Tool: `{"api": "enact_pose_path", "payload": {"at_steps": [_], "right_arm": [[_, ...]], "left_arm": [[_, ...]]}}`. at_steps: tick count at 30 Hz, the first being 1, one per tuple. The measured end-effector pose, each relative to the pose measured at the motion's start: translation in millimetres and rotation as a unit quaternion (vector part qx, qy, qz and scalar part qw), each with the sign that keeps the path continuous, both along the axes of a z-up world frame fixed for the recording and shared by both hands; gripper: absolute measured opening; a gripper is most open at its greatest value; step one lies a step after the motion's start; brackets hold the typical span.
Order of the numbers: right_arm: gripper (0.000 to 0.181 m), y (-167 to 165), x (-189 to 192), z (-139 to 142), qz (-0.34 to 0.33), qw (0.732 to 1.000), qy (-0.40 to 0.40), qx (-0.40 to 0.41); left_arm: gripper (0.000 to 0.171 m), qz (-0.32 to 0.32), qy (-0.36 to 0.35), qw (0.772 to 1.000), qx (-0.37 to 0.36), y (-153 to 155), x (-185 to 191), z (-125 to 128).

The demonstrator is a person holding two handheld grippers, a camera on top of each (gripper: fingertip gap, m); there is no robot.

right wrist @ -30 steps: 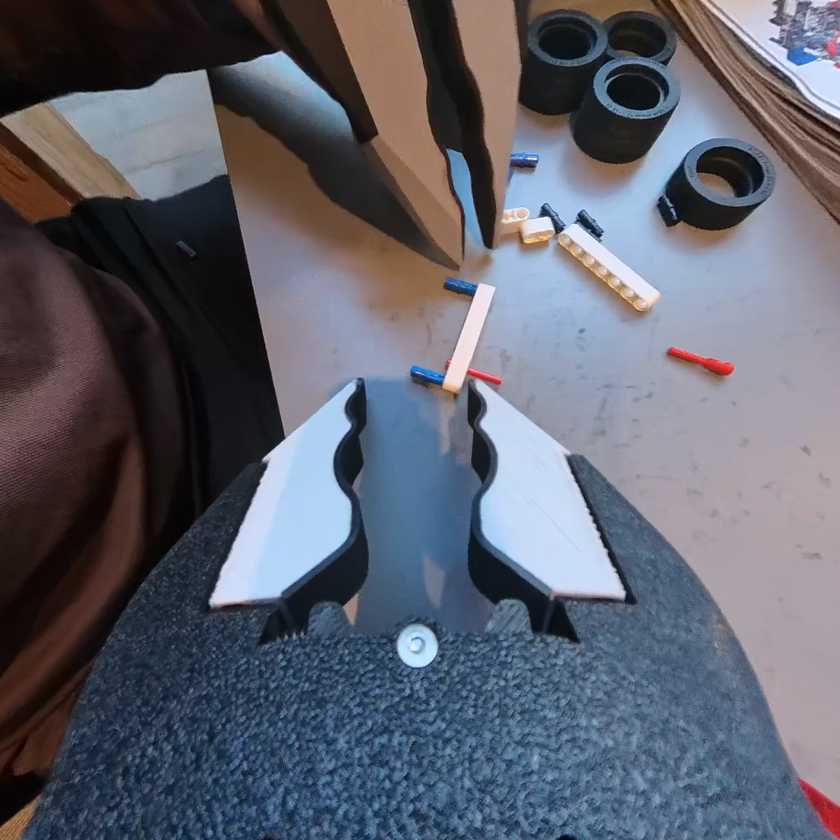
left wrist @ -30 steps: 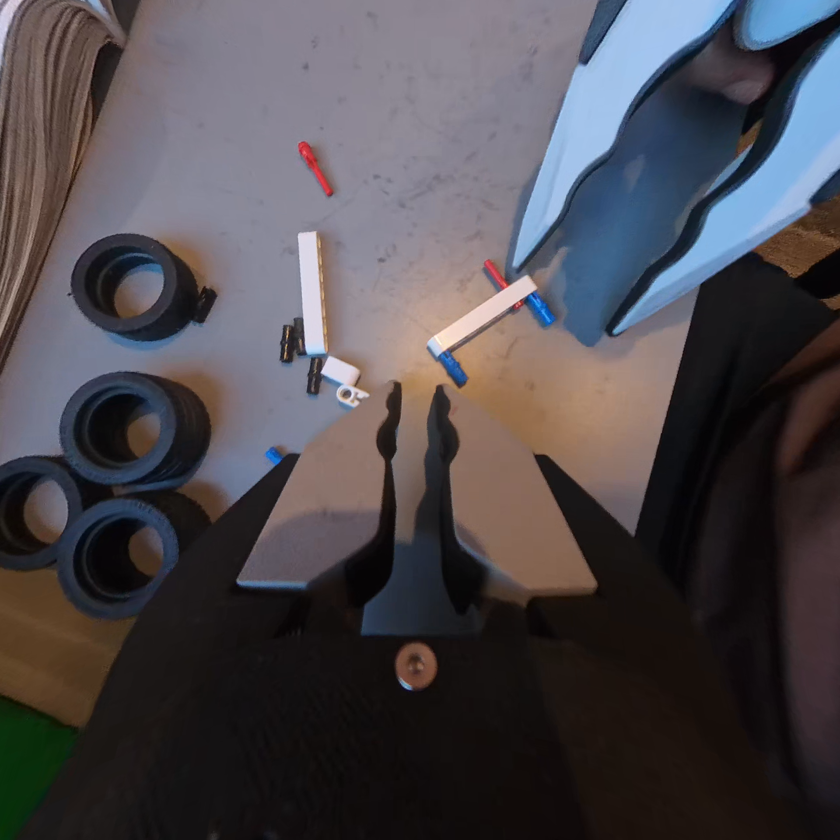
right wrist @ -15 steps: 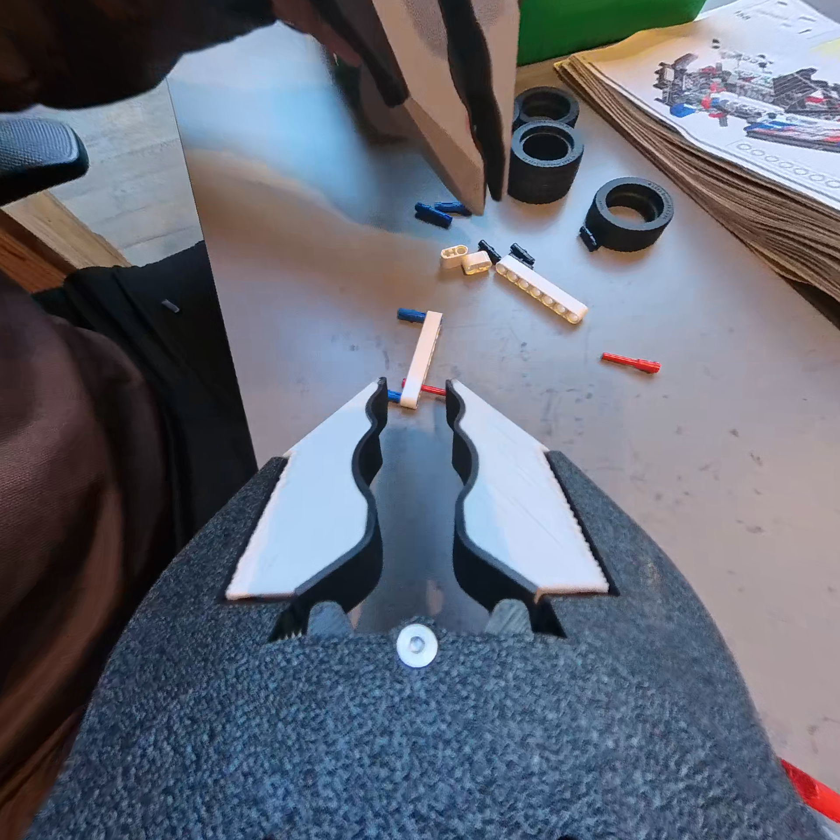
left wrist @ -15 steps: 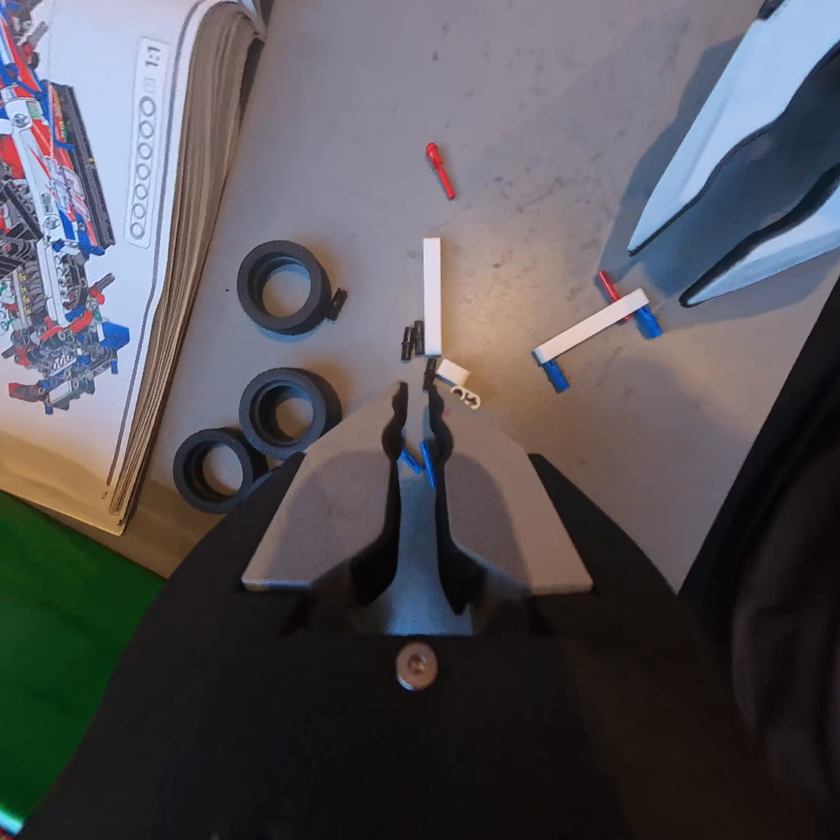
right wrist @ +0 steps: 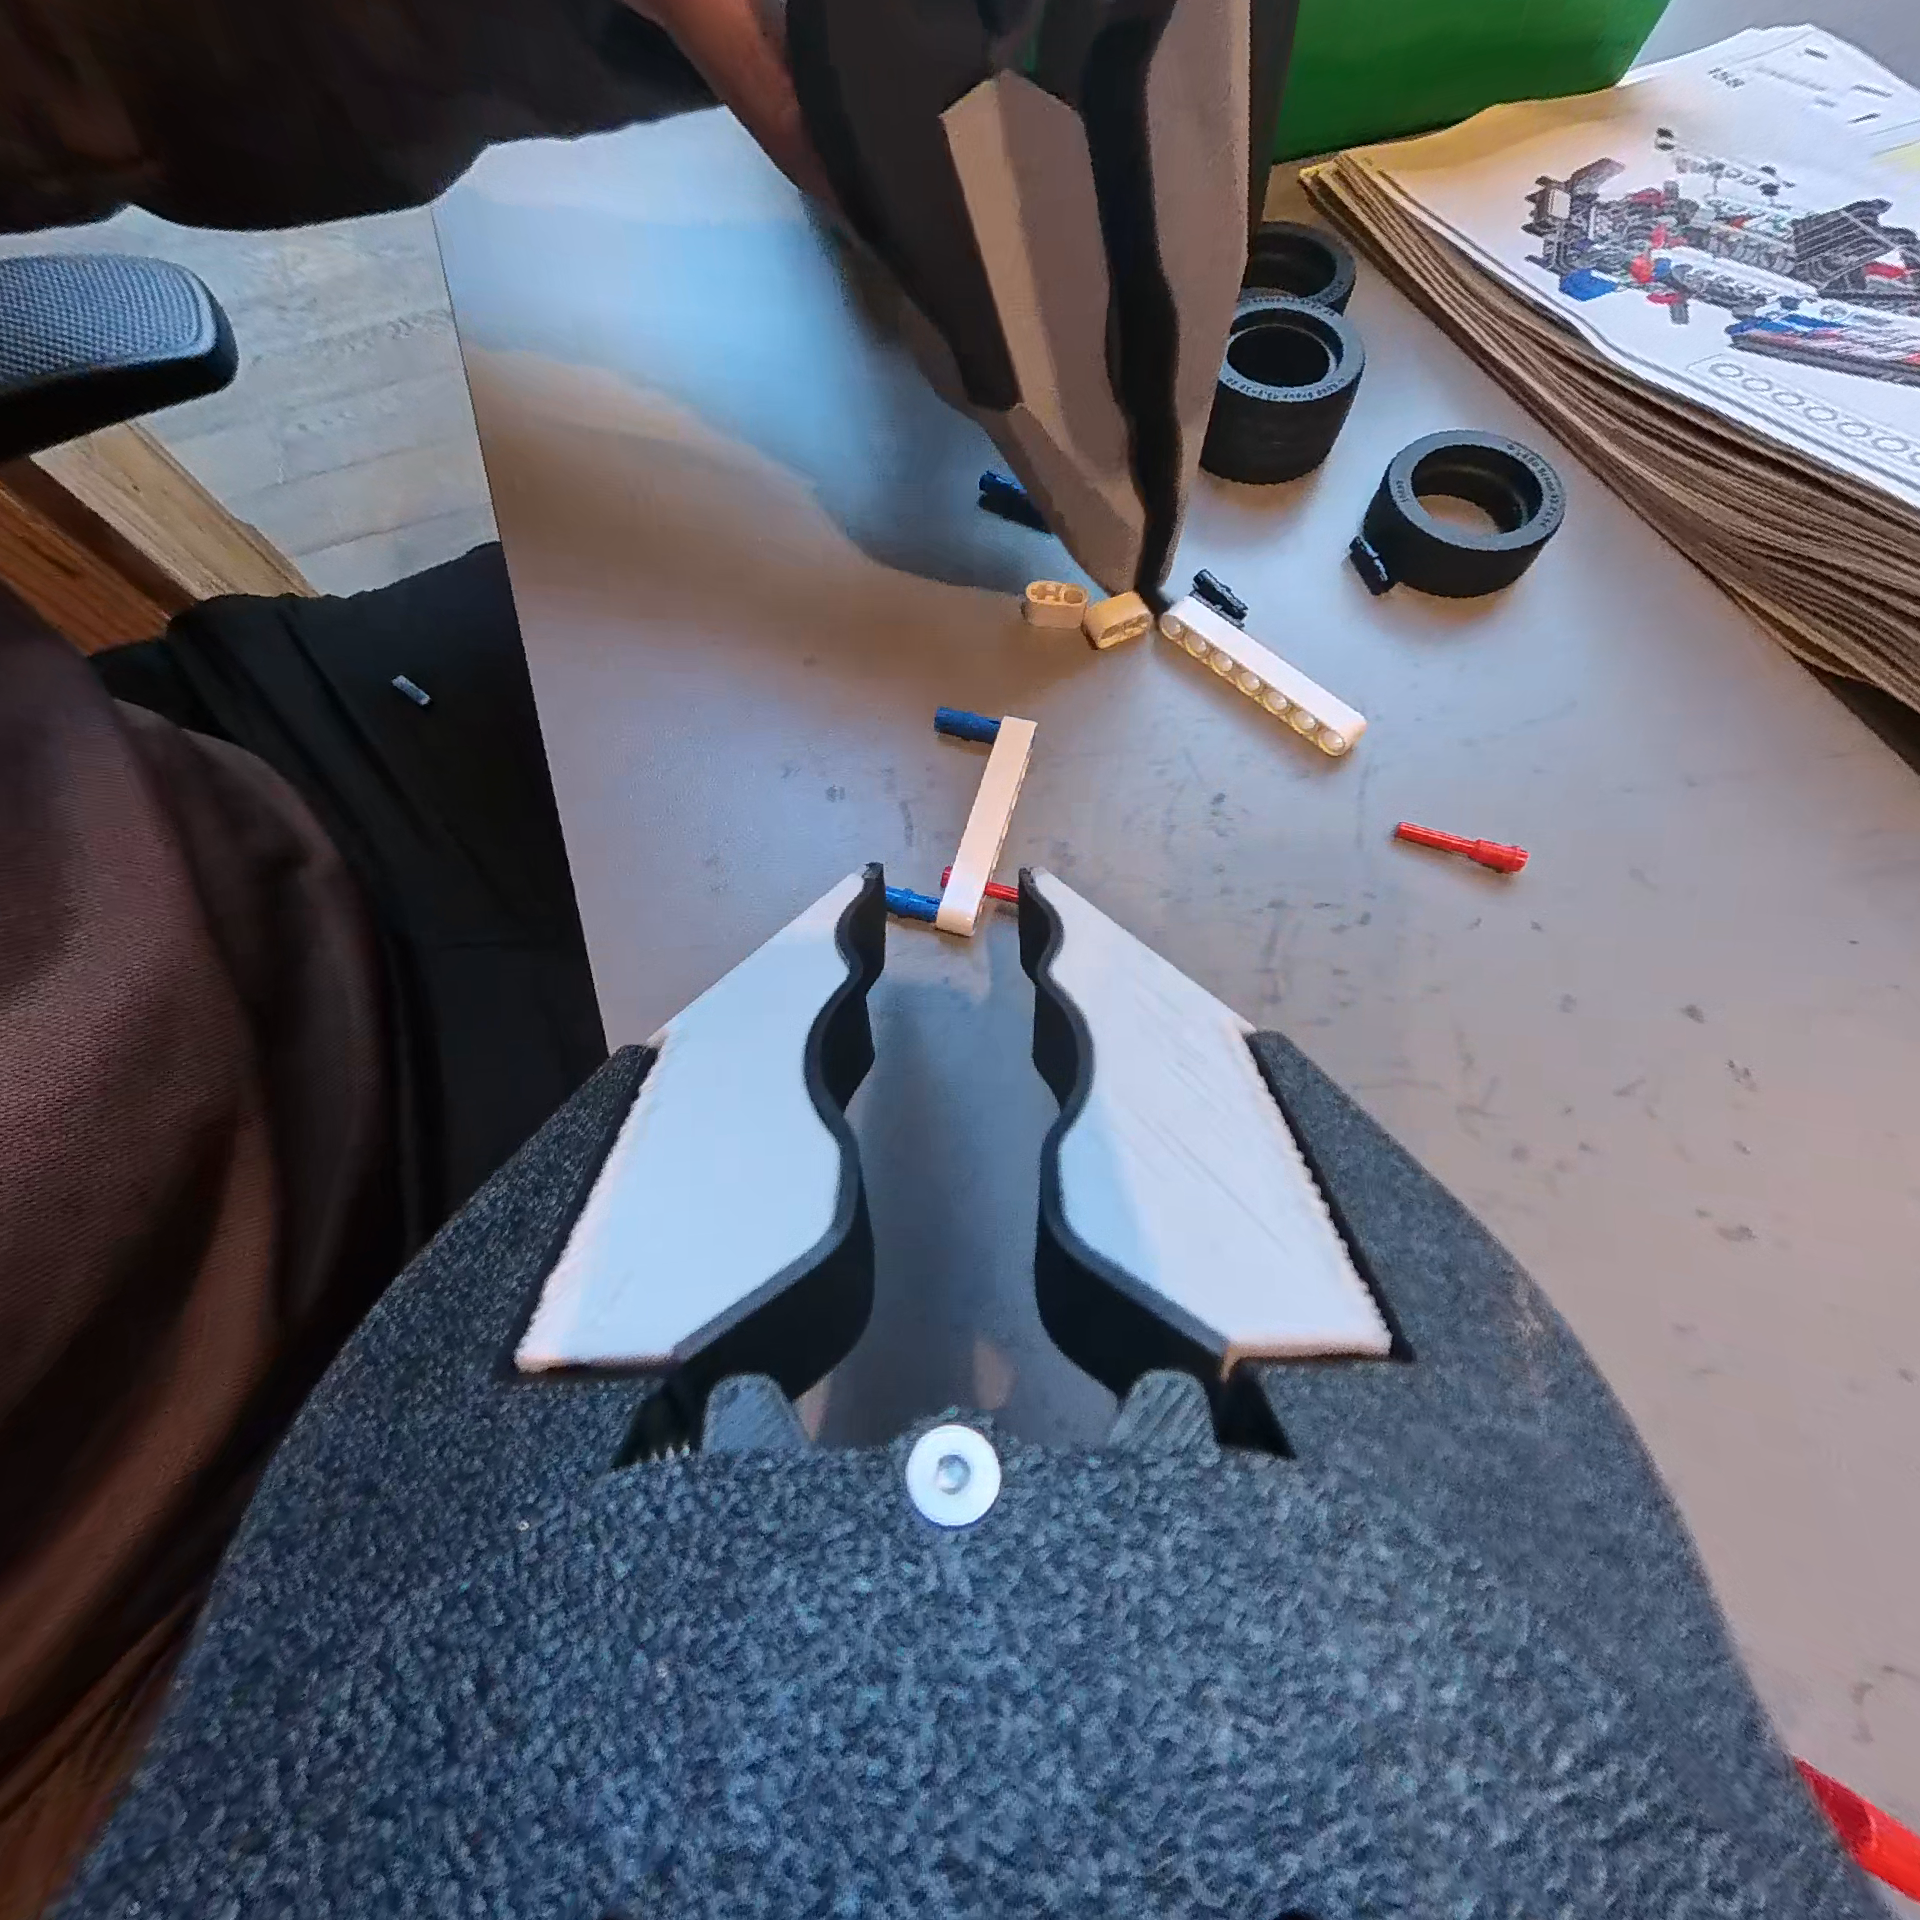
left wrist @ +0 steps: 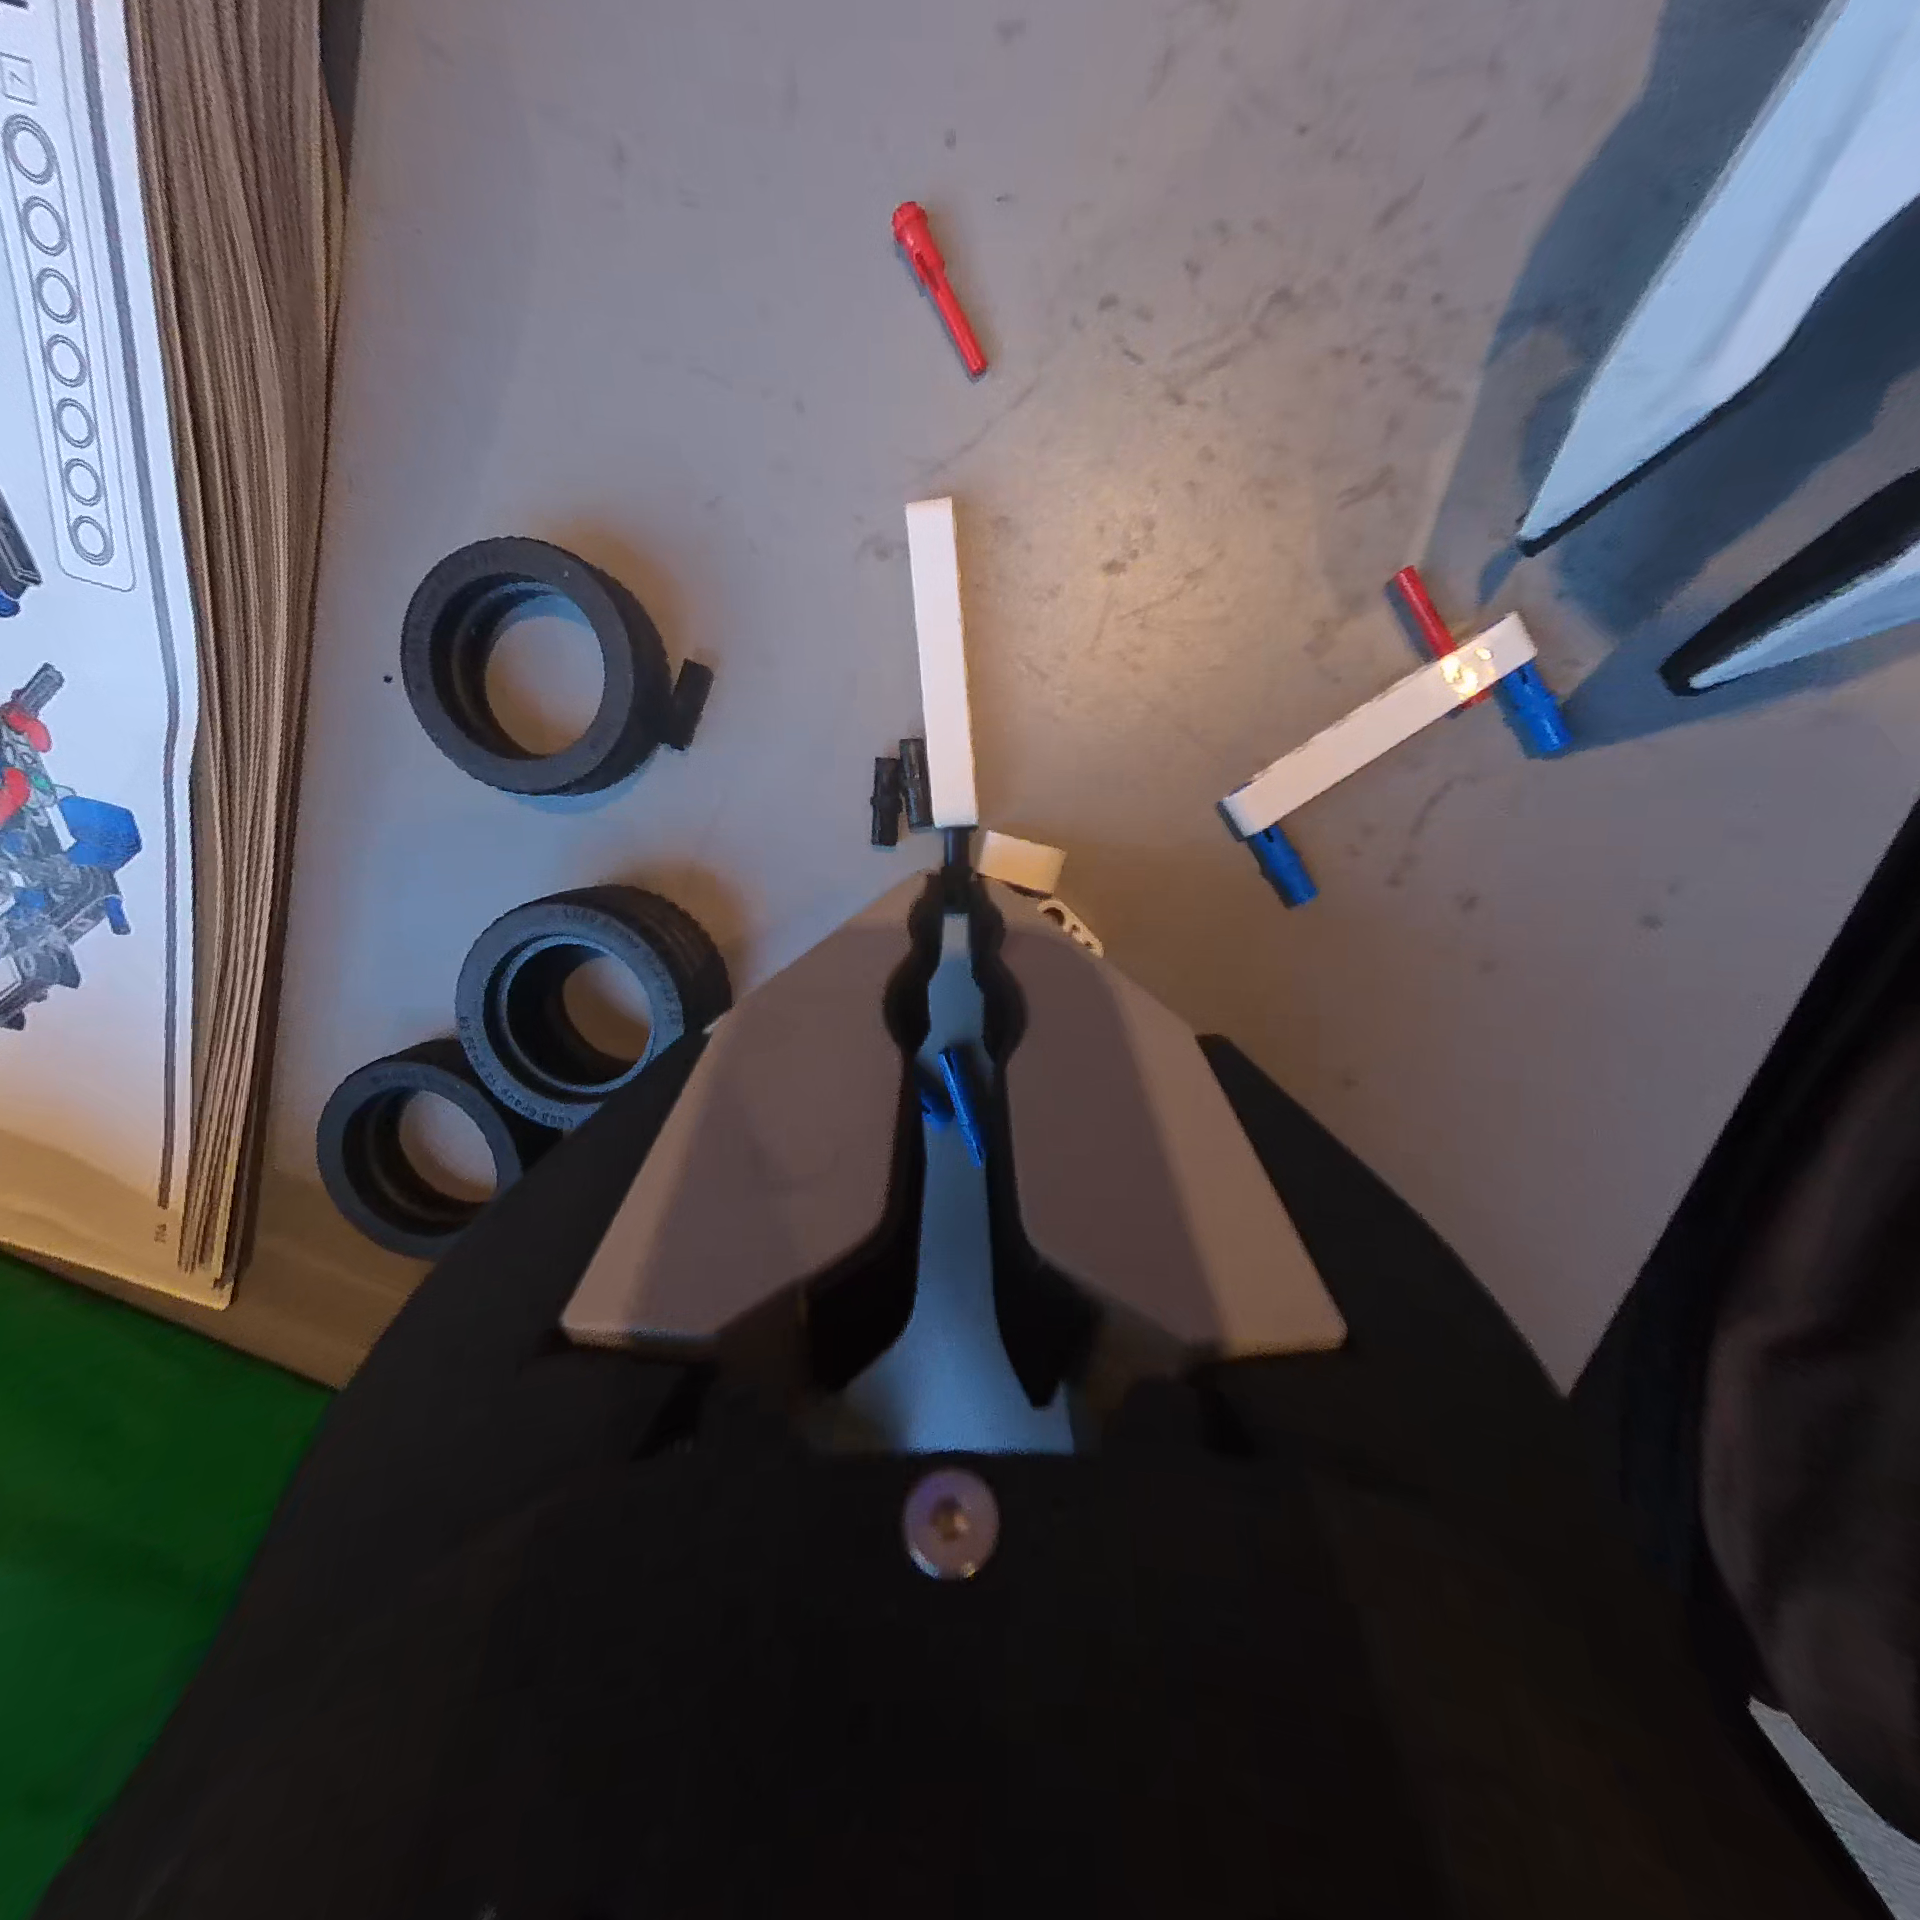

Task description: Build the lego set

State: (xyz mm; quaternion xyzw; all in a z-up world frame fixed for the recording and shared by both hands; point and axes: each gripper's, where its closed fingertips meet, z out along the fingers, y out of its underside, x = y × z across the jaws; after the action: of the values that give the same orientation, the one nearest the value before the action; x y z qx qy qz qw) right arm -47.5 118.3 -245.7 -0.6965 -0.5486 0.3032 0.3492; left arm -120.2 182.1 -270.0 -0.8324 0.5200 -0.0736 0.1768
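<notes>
Pinching a small black pin (left wrist: 952,854) at frame centre, left gripper (left wrist: 954,904) fingers sit nearly together. Right gripper (right wrist: 951,896) fingers apart, straddling the pinned white beam (right wrist: 989,821) on the counter (right wrist: 1351,1039). Risk: the pin slips (tiny contact), scattering neighbouring white connectors (right wrist: 1091,615).

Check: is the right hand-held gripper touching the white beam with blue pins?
Apart. In the right wrist view the right hand-held gripper is open, and grey table shows between each fingertip and the white beam.
</notes>
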Motion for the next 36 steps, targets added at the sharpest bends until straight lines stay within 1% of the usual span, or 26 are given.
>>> {"api": "enact_pose_path", "payload": {"at_steps": [2,5,7,10,13,14,16,19,22,26,31,36], "right_arm": [[0.025,0,0,1,-0.002,1.000,0.002,0.001],[0.025,2,1,2,-0.006,1.000,0.007,-0.001],[0.025,3,1,3,-0.009,1.000,0.010,-0.005],[0.025,5,2,3,-0.015,1.000,0.012,-0.009],[0.024,8,2,4,-0.023,1.000,0.017,-0.010],[0.023,9,3,5,-0.026,0.999,0.019,-0.010],[0.020,11,3,6,-0.032,0.999,0.024,-0.009],[0.016,15,3,9,-0.041,0.999,0.033,-0.008],[0.014,17,1,12,-0.044,0.998,0.045,-0.015],[0.010,16,-3,17,-0.042,0.997,0.062,-0.026],[0.012,10,-7,19,-0.027,0.996,0.076,-0.047],[0.012,6,-12,20,-0.017,0.995,0.080,-0.057]], "left_arm": [[0.002,0.004,0.009,1.000,0.006,2,-3,0],[0.002,0.006,0.039,0.998,0.050,5,-15,4],[0.001,0.013,0.033,0.997,0.063,2,-19,11],[0.001,0.031,-0.005,0.996,0.086,-6,-20,26],[0.001,0.044,-0.089,0.988,0.118,-21,-9,42],[0.001,0.042,-0.113,0.986,0.119,-30,-6,42],[0.001,0.040,-0.128,0.981,0.142,-38,-7,38],[0.001,0.032,-0.147,0.975,0.162,-44,-4,32],[0.001,0.008,-0.182,0.967,0.177,-48,11,34],[0.001,-0.026,-0.188,0.961,0.200,-49,28,30],[0.001,-0.058,-0.209,0.949,0.228,-52,48,36],[0.001,-0.089,-0.212,0.939,0.257,-55,58,36]]}}
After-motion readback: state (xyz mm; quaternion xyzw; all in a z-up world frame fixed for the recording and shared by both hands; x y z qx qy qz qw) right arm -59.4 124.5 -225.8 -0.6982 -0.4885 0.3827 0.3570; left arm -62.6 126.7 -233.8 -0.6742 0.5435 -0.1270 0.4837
